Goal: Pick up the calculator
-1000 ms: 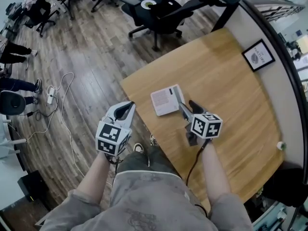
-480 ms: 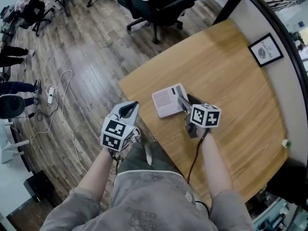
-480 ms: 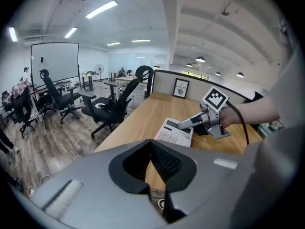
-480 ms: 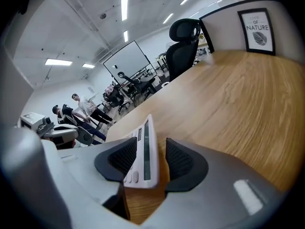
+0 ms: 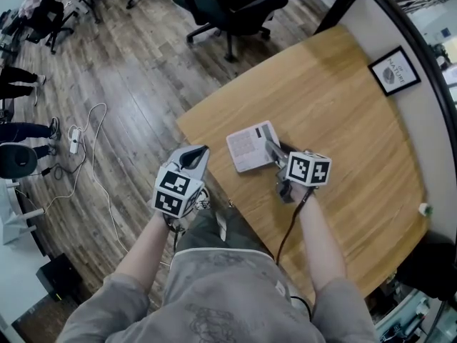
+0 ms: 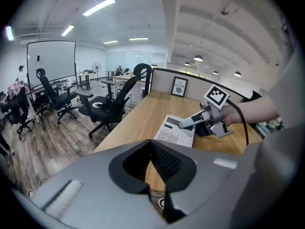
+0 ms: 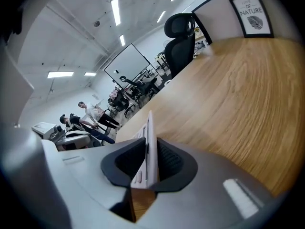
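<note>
Likely light and stiff: a thin plastic calculator point(image 5: 246, 148), smooth enough to slip, keyed on top, so best pinched by one edge, clear of the keys. Lying near the table's point(image 5: 335, 106) near-left corner, right edge clamped between the right gripper's point(image 5: 270, 147) jaws, just closed onto it. Left gripper point(image 5: 191, 158) off the table's edge, jaws together on nothing. Counted: one calculator, two grippers, one framed picture point(image 5: 393, 71).

Matt wood-grain table point(image 5: 335, 106), plastic calculator point(image 5: 246, 148) — smooth
</note>
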A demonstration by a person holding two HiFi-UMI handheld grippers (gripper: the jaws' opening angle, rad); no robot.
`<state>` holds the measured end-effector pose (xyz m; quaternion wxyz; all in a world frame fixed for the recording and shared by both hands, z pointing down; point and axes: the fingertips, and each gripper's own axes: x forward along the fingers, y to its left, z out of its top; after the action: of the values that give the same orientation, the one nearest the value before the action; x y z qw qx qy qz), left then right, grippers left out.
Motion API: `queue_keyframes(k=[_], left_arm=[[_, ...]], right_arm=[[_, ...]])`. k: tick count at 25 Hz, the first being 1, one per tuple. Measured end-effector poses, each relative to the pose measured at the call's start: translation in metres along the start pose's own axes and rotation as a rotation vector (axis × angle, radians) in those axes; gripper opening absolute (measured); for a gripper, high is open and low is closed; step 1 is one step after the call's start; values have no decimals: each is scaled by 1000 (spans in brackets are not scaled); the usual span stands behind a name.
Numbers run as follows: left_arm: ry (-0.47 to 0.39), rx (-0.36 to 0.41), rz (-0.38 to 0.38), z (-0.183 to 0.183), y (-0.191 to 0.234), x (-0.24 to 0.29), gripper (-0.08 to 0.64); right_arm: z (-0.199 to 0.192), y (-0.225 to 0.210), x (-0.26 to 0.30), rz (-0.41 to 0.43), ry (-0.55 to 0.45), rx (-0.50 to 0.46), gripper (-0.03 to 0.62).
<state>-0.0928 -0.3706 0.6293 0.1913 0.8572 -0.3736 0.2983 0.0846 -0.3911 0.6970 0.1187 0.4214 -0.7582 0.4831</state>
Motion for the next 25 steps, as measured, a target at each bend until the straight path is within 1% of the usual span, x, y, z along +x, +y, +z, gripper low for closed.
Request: queue_keyframes(k=[3, 6, 9, 14, 17, 19, 22, 25], left_arm=[[-19, 4, 2, 7, 1, -10, 2], [-46, 11, 14, 19, 5, -25, 2], [-77, 20, 27, 33, 11, -42, 2], [-141, 51, 40, 63, 16, -84, 2], [-190, 91, 60, 87, 16, -114, 2], [-237, 106, 58, 106, 13, -132, 2], [-320, 106, 52, 133, 14, -165, 2], [-404, 147, 69, 159, 14, -203, 2]], right_arm=[[8, 16, -11, -5, -34, -27, 62], [18, 35, -23, -37, -57, -89, 60], [33, 61, -36, -37, -94, -139, 59], [65, 114, -76, -52, -227, -196, 60], [86, 151, -108, -48, -316, -238, 60], [100, 173, -133, -46, -381, -263, 60], [116, 211, -165, -39, -477, -299, 60], [123, 250, -192, -28, -555, -350, 60]])
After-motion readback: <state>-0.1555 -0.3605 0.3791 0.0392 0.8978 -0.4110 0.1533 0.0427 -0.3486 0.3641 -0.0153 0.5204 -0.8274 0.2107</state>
